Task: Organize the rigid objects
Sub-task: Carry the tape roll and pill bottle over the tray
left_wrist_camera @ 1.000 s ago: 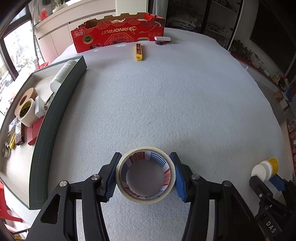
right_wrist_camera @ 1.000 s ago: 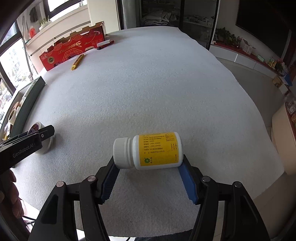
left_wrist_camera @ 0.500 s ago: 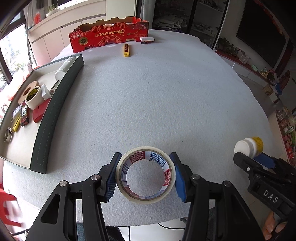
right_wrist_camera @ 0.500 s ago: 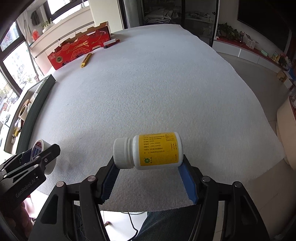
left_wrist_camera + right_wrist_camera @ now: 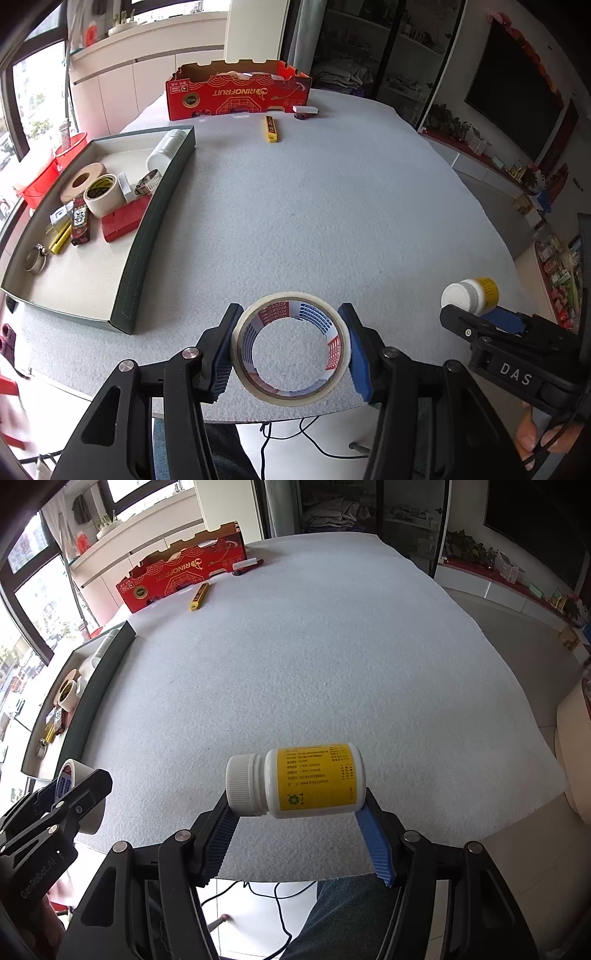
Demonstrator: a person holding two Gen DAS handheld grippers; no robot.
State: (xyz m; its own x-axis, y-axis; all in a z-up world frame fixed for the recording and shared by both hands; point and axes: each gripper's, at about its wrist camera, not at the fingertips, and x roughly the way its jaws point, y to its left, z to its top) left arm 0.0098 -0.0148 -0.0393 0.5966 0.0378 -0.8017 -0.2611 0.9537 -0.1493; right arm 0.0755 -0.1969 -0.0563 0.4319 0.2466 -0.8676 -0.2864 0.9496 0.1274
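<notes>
While a white felt-covered table (image 5: 332, 206) fills both wrist views, a person's two handheld grippers hang above its near edge, each clamped on one item. Along the table's left edge sits a dark green tray (image 5: 155, 236) with a pale floor, holding a white cylinder (image 5: 166, 149) against its far right wall, a tan tape roll (image 5: 83, 181) touching a cream tape roll (image 5: 103, 195), a red block (image 5: 123, 219) near the right wall, and small metal clips toward the near left corner. At the far left corner of the table stands a red cardboard box (image 5: 236, 96) printed RINOFRUIT, open at the top. The left gripper (image 5: 290, 350) has its blue-padded fingers (image 5: 356, 354) partly spread and pressed on both sides of a roll of clear packing tape (image 5: 291, 391), whose core carries red and blue print; the roll hangs over the near edge of the table. The right gripper (image 5: 299, 830) has its fingers partly spread too, closed on a white pill bottle (image 5: 295, 781) with a yellow label, lying sideways with its cap (image 5: 242, 782) to the left, above the near edge. Just in front of the box lies a yellow utility knife (image 5: 270, 128), and beside the box's right end rest a small white block (image 5: 306, 109) and a dark red pen-like item (image 5: 303, 116), touching.
</notes>
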